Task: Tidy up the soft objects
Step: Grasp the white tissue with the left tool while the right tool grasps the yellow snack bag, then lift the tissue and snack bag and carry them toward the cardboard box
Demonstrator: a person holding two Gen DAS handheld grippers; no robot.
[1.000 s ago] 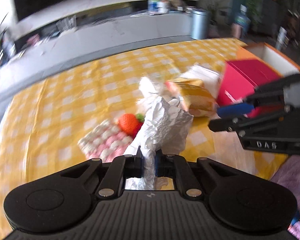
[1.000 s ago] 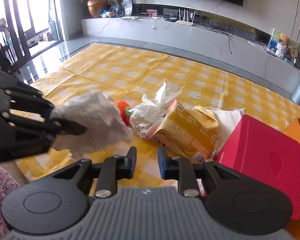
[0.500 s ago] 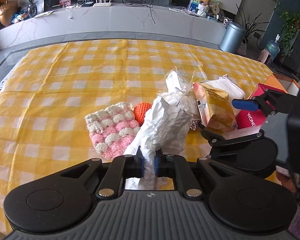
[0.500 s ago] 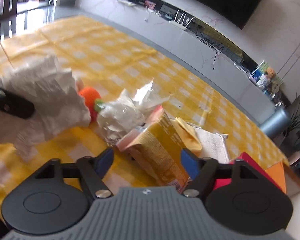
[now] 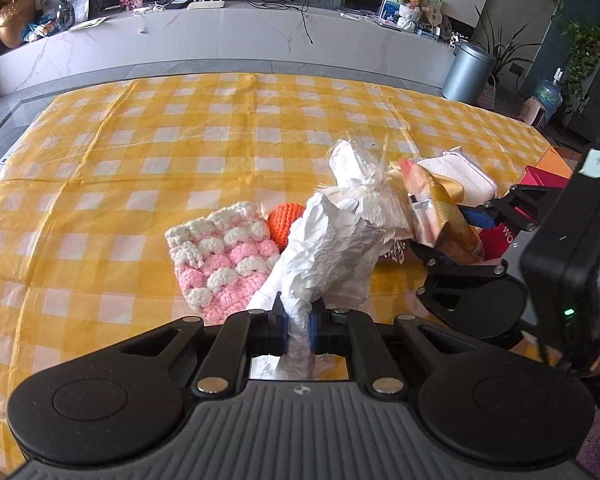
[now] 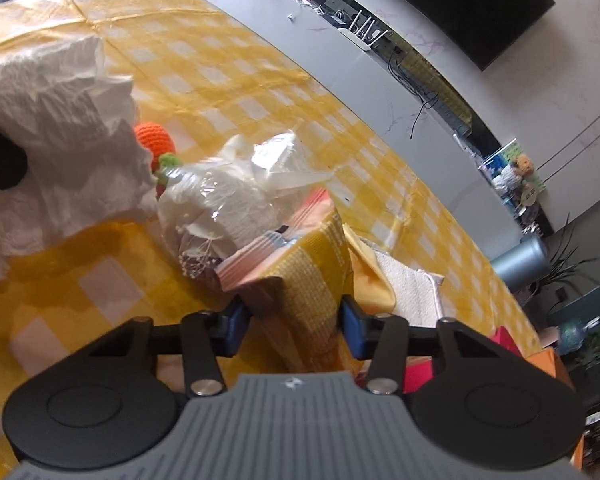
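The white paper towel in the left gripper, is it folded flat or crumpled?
Crumpled: the white paper towel bunches in creased wads above the left gripper.

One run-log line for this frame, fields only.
left gripper: shut on white paper | right gripper: jaws closing around yellow packet | pile on checked cloth

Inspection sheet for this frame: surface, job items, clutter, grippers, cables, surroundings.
Surface: yellow checked cloth, creased.
Job's things: white tissue; pink knit; orange crochet; yellow packet; clear bag; towel.
Clutter: red box at the right edge.
Grippers: left gripper shut on the tissue; right gripper jaws closing around the packet, pads not yet pressing.
Cables: black leads on the back counter.
Surroundings: bin, plants, router.
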